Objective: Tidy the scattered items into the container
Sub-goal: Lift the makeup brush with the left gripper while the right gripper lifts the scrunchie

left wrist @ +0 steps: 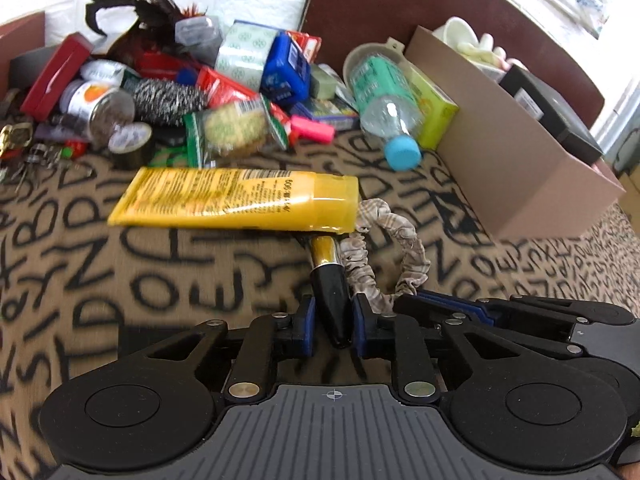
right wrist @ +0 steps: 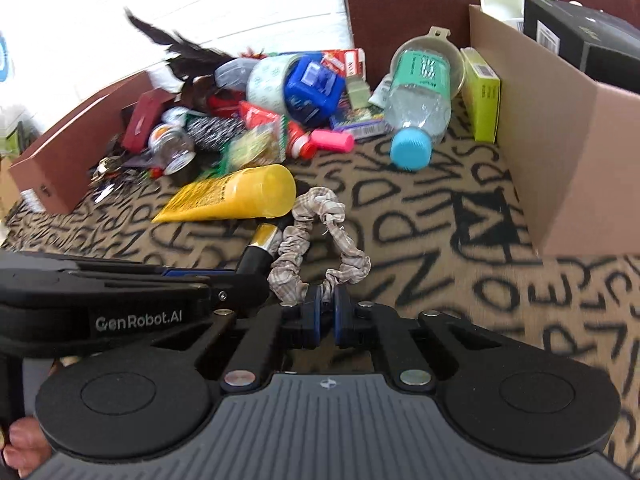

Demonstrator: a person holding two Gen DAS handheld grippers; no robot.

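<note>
My left gripper [left wrist: 333,312] is shut on a black and gold lipstick [left wrist: 330,280], whose gold end lies under a yellow tube [left wrist: 236,200]. My right gripper [right wrist: 327,304] is shut on a beige checked scrunchie [right wrist: 320,236], right beside the lipstick [right wrist: 258,250]. The scrunchie also shows in the left wrist view [left wrist: 384,248]. The cardboard box [left wrist: 508,160] stands to the right and holds a black box [right wrist: 580,36] and white items. It also shows in the right wrist view [right wrist: 560,140].
A pile of clutter lies at the back: a water bottle with a blue cap [right wrist: 416,116], a green box [right wrist: 482,96], a blue case [right wrist: 312,88], a pink marker [right wrist: 332,140], a steel scourer [left wrist: 168,100], a can [left wrist: 96,104], feathers [left wrist: 140,12]. A letter-patterned cloth [right wrist: 440,248] covers the surface.
</note>
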